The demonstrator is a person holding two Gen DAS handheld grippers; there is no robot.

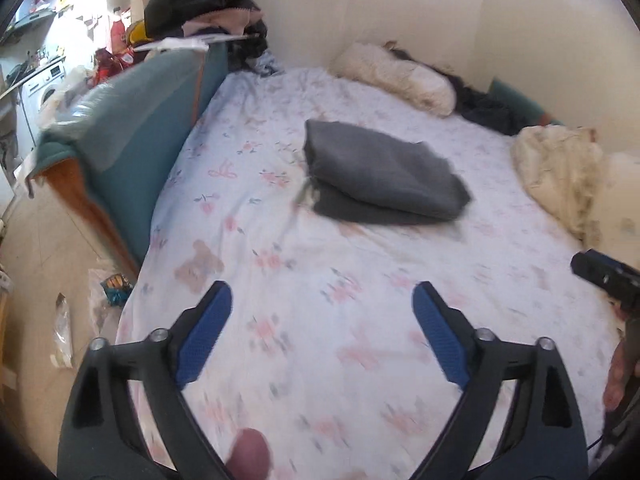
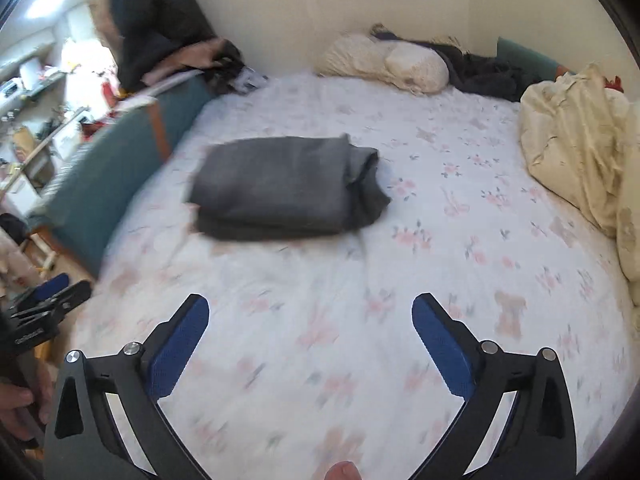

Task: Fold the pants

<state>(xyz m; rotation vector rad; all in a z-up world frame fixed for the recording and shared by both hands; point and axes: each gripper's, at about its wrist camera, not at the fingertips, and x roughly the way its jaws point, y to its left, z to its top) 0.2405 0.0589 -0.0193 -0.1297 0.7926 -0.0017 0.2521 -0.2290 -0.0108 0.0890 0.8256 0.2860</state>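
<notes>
The dark grey pants (image 1: pixel 380 174) lie folded in a compact stack on the floral bed sheet (image 1: pixel 320 280), in the middle of the bed; they also show in the right wrist view (image 2: pixel 284 188). My left gripper (image 1: pixel 322 296) is open and empty, held above the sheet well short of the pants. My right gripper (image 2: pixel 310 308) is open and empty too, also back from the pants. The right gripper's tip shows at the right edge of the left wrist view (image 1: pixel 608 280), and the left gripper shows at the left edge of the right wrist view (image 2: pixel 48 304).
A teal headboard (image 1: pixel 132 152) runs along the bed's left side with clothes piled on top (image 1: pixel 200 4). A white pillow (image 1: pixel 400 76), dark clothes (image 1: pixel 484 108) and a cream blanket (image 1: pixel 560 176) lie along the far and right sides. Litter lies on the floor at left (image 1: pixel 64 328).
</notes>
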